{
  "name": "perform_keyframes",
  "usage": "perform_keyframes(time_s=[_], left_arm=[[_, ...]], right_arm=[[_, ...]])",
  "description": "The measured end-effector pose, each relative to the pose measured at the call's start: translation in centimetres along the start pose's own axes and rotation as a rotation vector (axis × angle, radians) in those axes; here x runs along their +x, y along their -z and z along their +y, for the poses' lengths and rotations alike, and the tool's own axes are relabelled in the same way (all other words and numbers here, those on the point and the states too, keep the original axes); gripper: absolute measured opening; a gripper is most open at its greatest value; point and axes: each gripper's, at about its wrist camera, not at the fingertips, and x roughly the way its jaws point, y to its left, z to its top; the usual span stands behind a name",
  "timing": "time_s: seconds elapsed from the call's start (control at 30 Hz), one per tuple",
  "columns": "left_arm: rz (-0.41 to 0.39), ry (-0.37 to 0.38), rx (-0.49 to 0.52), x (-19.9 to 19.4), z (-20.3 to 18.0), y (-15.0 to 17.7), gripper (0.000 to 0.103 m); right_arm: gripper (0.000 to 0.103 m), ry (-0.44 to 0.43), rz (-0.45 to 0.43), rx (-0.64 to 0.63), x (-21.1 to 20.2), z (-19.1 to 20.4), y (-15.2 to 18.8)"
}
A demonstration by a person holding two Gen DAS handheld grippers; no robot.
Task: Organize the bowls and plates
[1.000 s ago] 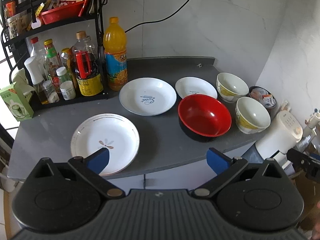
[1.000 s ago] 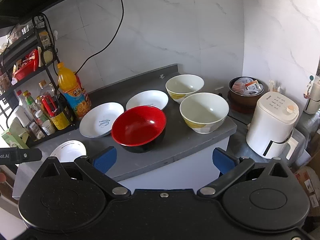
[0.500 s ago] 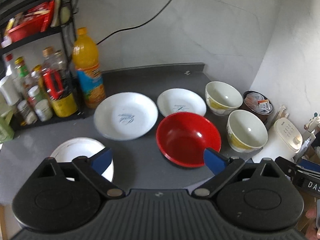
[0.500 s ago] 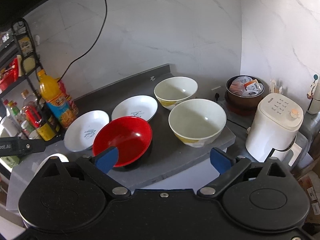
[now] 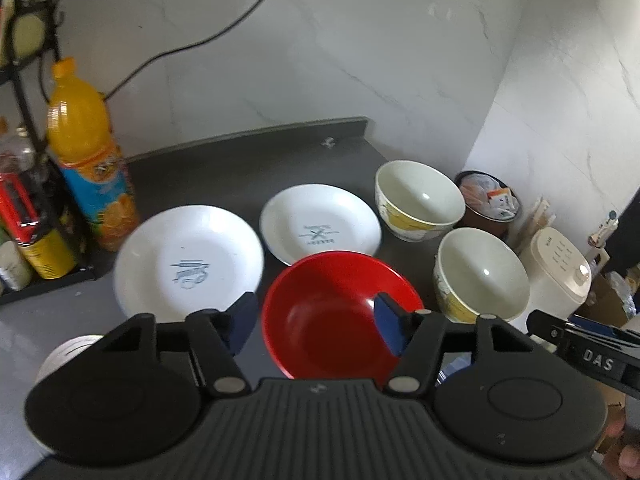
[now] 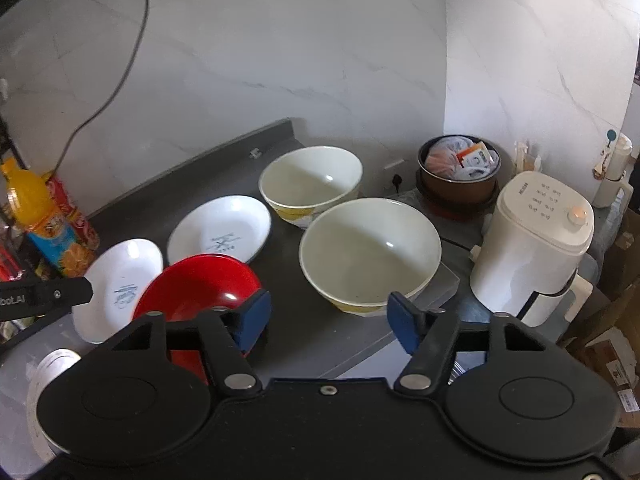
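Observation:
On the grey counter (image 5: 248,160) sit a red bowl (image 5: 340,316), two white plates with blue print (image 5: 188,256) (image 5: 320,220), a third white plate (image 5: 64,356) at the near left edge, and two cream bowls (image 5: 420,196) (image 5: 480,276). My left gripper (image 5: 316,324) hangs open above the red bowl, holding nothing. My right gripper (image 6: 330,318) is open and empty, just in front of the nearer cream bowl (image 6: 370,250). The red bowl (image 6: 196,288) lies to its left, the farther cream bowl (image 6: 310,182) behind.
An orange juice bottle (image 5: 86,152) and a rack of condiment bottles (image 5: 24,232) stand at the left. Off the counter's right end are a white appliance (image 6: 536,240) and a brown pot holding packets (image 6: 460,172). A marble wall and power cable (image 6: 120,68) close the back.
Both grippers have swung rightward and closer to the counter. The left moved from over the near-left plate to over the red bowl; the right now faces the nearer cream bowl. Both stay open.

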Motion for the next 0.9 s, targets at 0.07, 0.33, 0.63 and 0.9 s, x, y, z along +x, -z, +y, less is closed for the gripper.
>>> perform_keyframes(time_s=[0.07,0.33,0.63,0.9], left_arm=[[0.018,0.014,0.001,0.9,-0.3,-0.4,0.061],[0.022,0.102,-0.044,3.5,-2.5,-2.1,0.055],[0.06,0.097,-0.04,7.4,-8.4,-3.8,0.05],[0.151,0.045,-0.086,11.4,-11.5,-4.1,0.044]], right_arm=[[0.058,0.014,0.006,0.001,0.7,-0.3,-0.2],[0.042,0.024,0.037,0.02,3.7,-2.5,-1.5],[0.037,-0.013,0.084,0.0,8.2,-6.8,-3.2],[0.034,-0.068,0.142,-0.013,12.2,-10.4,-4.5]])
